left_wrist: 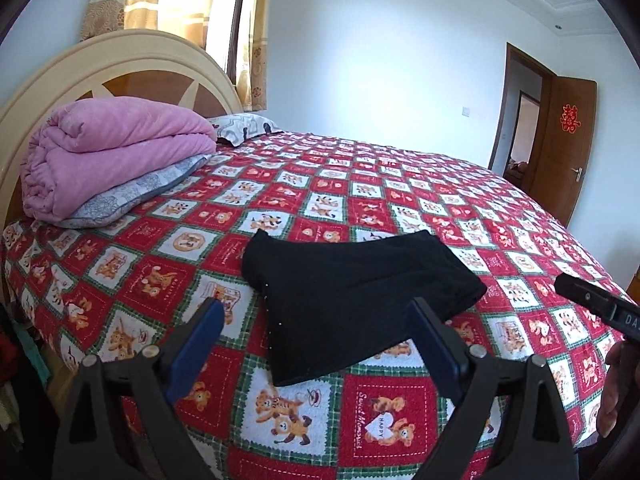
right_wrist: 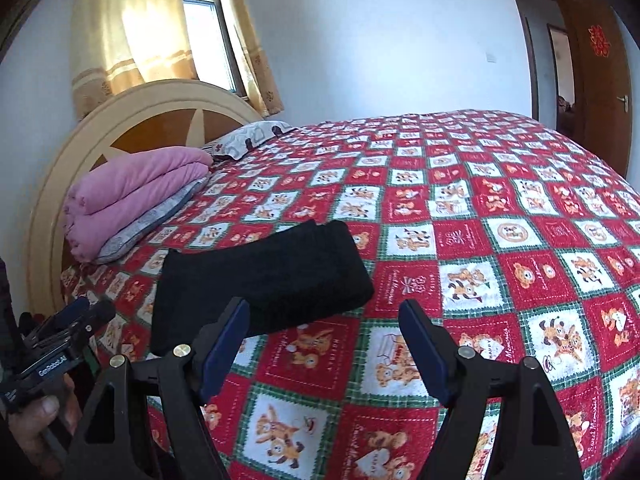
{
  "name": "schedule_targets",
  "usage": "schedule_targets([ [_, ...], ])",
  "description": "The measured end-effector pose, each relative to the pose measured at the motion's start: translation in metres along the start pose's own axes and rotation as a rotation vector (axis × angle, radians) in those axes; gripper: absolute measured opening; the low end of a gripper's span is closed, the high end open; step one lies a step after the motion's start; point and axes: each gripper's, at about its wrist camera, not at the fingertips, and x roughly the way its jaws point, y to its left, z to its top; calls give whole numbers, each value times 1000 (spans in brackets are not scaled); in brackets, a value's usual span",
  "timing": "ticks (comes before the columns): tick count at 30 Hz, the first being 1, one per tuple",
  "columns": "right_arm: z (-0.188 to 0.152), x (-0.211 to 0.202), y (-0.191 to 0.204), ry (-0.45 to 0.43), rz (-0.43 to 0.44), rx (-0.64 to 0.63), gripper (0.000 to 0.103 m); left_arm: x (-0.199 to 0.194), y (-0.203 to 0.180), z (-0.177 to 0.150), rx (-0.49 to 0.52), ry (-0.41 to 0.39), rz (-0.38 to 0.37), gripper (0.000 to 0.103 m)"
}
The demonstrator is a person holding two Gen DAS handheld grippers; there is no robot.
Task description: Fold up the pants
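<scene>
Soft black pants (left_wrist: 352, 300) lie folded into a thick rectangle just ahead of both hand-held grippers, left (left_wrist: 320, 344) and right (right_wrist: 324, 344), jaws wide and empty, on the bed's (left_wrist: 420, 208) quilted red bear-print cover.

Pants (left_wrist: 352, 296) on bed (left_wrist: 400, 184), before pillows (left_wrist: 128, 196)

Both cameras ride the 2 handheld grippers at the bed's near edge, tilted down across the quilt (left_wrist: 360, 168) toward the headboard (left_wrist: 120, 64). Both views share the folded black pants (left_wrist: 352, 288), pink blanket (right_wrist: 136, 196) and door (right_wrist: 600, 72).

Pink quilt (left_wrist: 116, 152) on patterned bedspread (left_wrist: 360, 184)
</scene>
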Motion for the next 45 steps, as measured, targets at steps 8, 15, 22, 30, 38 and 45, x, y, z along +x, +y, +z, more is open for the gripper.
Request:
schedule_targets([
  [8,-5,-6,13,2,5,-33,78,-5,-8,-1,20,-11,-10,94],
  [15,-7,-6,13,3,6,-33,78,-6,-10,-1,25,-9,-10,95],
  [22,-7,-7,15,1,6,-36,78,-6,-10,0,26,-10,-8,98],
  [30,-7,-8,21,-3,12,-46,78,-7,-11,1,34,-16,-15,98],
  [38,-9,-8,21,-3,14,-46,78,-7,-12,0,37,-17,-11,98],
  [45,-9,-6,22,5,15,-46,78,-7,-12,0,37,-15,-10,98],
])
